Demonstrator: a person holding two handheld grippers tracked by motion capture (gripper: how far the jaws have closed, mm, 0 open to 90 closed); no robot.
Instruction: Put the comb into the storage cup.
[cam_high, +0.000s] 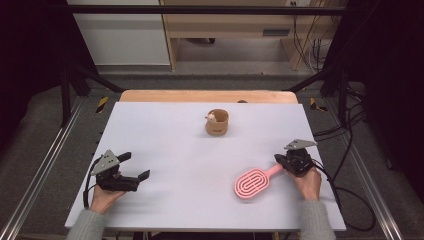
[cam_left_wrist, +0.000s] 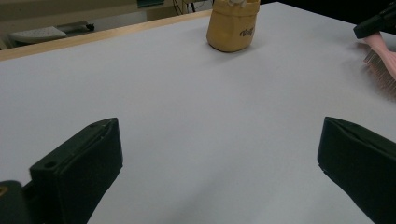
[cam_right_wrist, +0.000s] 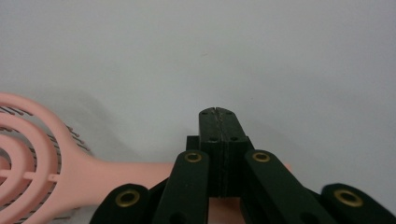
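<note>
Pink brush (cam_high: 252, 183) lies at about 4 o'clock on the white table (cam_high: 165, 130), head toward the centre, handle pointing at the right gripper (cam_high: 285, 161). In the right gripper view the jaws are pressed flat together above the handle (cam_right_wrist: 126, 175); whether they touch or pinch it cannot be told. Left gripper (cam_high: 136, 169) rests at 8 o'clock, jaws wide apart, holding nothing. Tan cup (cam_high: 217, 122) stands near 12 o'clock, well apart from both. Judged step: start of a pick-up of the brush. Next move probably calls for parting the right jaws, straddling the handle, then clamping before any lift.
</note>
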